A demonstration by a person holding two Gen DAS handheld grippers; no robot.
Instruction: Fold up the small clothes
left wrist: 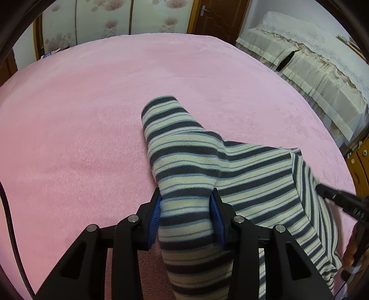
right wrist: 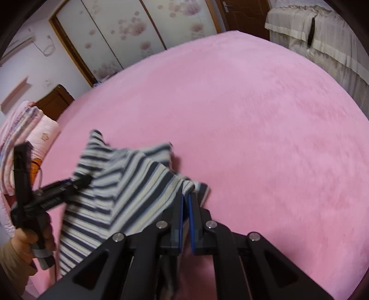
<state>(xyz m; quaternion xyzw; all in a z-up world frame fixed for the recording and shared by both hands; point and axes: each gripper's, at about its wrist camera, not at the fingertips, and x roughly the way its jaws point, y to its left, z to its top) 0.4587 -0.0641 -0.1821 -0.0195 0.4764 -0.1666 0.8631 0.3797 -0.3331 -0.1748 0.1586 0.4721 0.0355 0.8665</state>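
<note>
A small fleece garment (left wrist: 196,161) with dark grey, cream and blue stripes lies bunched on the pink bed cover (left wrist: 80,115). My left gripper (left wrist: 186,198) is shut on a thick fold of it, and the cloth fills the gap between the blue pads (left wrist: 155,212). In the right wrist view the same garment (right wrist: 120,184) stretches between both tools. My right gripper (right wrist: 185,196) is shut on a thin corner at its right end. The left gripper (right wrist: 78,182) bites the garment's left side, held by a hand (right wrist: 23,240). The right gripper's tip (left wrist: 322,191) shows at the cloth's right edge.
The pink cover (right wrist: 253,115) spreads wide beyond the garment. Folded quilts (right wrist: 25,138) are stacked at the bed's left side. A cream-covered piece of furniture (left wrist: 311,64) stands to the right, with flowered wardrobe doors (right wrist: 120,30) and a brown door (left wrist: 219,16) behind.
</note>
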